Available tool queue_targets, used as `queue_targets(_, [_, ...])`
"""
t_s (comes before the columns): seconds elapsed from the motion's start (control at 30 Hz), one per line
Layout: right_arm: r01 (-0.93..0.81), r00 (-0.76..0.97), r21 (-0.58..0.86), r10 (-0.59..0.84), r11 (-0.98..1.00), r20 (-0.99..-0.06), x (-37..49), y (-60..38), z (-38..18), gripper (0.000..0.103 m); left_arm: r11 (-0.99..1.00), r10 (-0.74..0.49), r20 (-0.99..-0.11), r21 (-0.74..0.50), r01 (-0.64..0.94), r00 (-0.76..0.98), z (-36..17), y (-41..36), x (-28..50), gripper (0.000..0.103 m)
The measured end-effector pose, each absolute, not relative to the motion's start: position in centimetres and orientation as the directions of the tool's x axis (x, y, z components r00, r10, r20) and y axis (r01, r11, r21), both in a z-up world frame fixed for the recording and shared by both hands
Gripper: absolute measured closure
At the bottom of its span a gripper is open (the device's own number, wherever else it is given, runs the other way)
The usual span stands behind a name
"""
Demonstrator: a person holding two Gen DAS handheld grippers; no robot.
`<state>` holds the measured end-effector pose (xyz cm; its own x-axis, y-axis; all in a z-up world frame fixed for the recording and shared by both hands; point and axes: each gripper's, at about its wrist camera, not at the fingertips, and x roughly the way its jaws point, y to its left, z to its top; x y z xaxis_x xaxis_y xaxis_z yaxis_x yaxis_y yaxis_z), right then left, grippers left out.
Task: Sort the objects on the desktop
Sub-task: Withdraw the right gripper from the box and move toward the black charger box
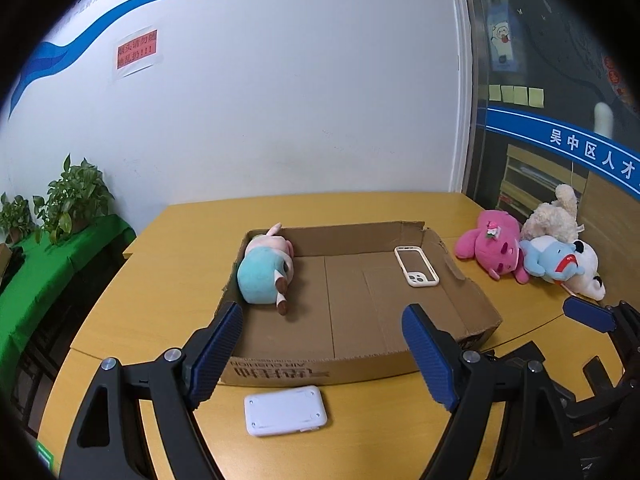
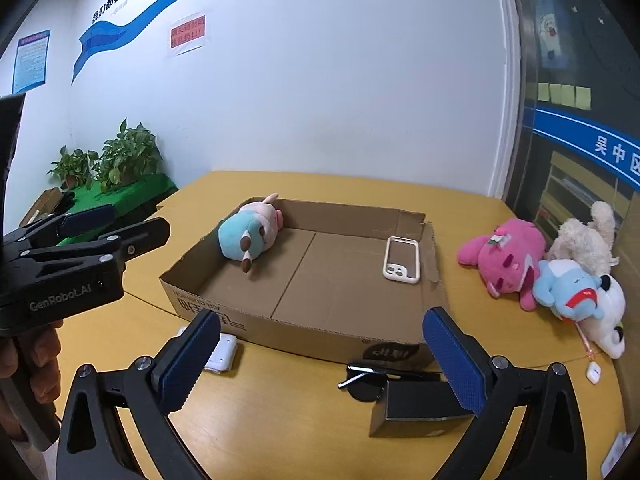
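Note:
A shallow cardboard box [image 1: 472,300] [image 2: 304,334] sits on the yellow table. Inside it lie a teal-and-pink plush [image 1: 264,270] [image 2: 250,234] at the left and a phone case [image 1: 416,266] [image 2: 401,259] at the right. A white flat device [image 1: 285,410] [image 2: 222,354] lies on the table in front of the box. My left gripper [image 1: 324,354] is open and empty above that device. My right gripper [image 2: 324,364] is open and empty over the box's front edge, above black sunglasses [image 2: 366,380] and a black box [image 2: 412,408].
A pink plush [image 1: 494,246] [image 2: 508,258], a blue plush [image 1: 554,262] [image 2: 570,286], a cream plush [image 1: 554,216] [image 2: 584,236] and a white plush [image 2: 610,320] pile at the table's right. A small white earbud case [image 2: 593,371] lies near the right edge. Potted plants [image 1: 72,196] stand on a green shelf at left.

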<state>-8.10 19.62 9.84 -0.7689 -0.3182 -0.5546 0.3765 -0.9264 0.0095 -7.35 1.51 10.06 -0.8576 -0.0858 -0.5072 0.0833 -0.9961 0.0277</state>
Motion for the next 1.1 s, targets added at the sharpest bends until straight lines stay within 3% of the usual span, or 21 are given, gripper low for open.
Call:
queue_targets(0.6, [0.392, -0.737, 0.028, -0.332, -0.919, -0.588, -10.1, 22.5, 6.8, 0.0, -0.997, 0.006, -0.603, -0.068, 0.043, -0.798, 4.7, 2.0, -8.9, 0.021])
queue_targets(0.9, [0.296, -0.583, 0.234, -0.369, -0.926, -0.724, -17.0, 34.6, 1.3, 0.001, -0.973, 0.213, -0.71, -0.213, -0.084, -0.671, -1.1, 3.4, -11.9, 0.021])
queue_targets(0.93, [0.273, -0.556, 0.269, -0.38, -0.924, -0.739, -17.8, 36.1, 0.3, 0.003, -0.967, 0.241, -0.718, -0.237, -0.096, -0.653, -1.8, 3.6, -12.2, 0.021])
queue_targets(1.1, [0.249, -0.475, 0.427, -0.493, -0.87, -0.729, -20.0, 38.8, -2.9, 0.035, -0.933, 0.349, -0.734, -0.329, -0.144, -0.583, -3.9, 5.2, -13.9, 0.022])
